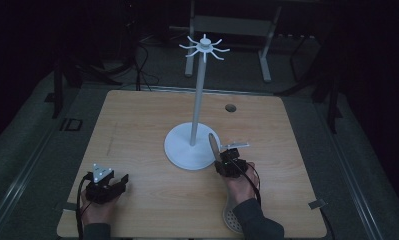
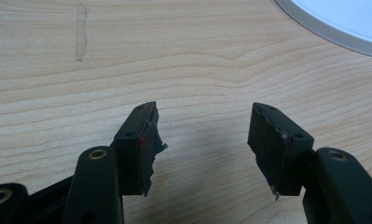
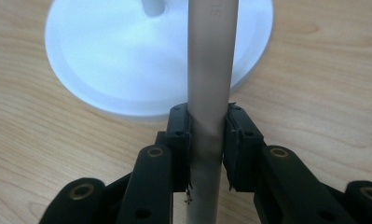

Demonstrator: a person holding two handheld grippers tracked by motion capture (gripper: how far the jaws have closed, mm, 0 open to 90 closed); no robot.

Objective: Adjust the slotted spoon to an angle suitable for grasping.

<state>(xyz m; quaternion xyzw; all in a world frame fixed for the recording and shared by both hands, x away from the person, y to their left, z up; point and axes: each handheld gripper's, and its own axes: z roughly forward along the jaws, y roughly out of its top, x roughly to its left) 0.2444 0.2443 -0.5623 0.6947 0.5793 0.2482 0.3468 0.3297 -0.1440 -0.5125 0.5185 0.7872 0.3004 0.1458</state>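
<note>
Right gripper view: right hand-held gripper [image 3: 207, 144] clamped on perhaps a ladle handle [image 3: 210, 65]; left hand-held gripper [image 2: 202, 140] wide, empty.

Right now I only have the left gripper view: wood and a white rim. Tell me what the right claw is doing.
Observer: The right claw is shut on a pale utensil handle.
Operator: Say what that white rim belongs to.
Observer: It's the round base of a tall white stand, topped by a ring of hooks.
Operator: Describe the utensil's other end.
Observer: It is a perforated head, lying toward the bottom of the high view.
</note>
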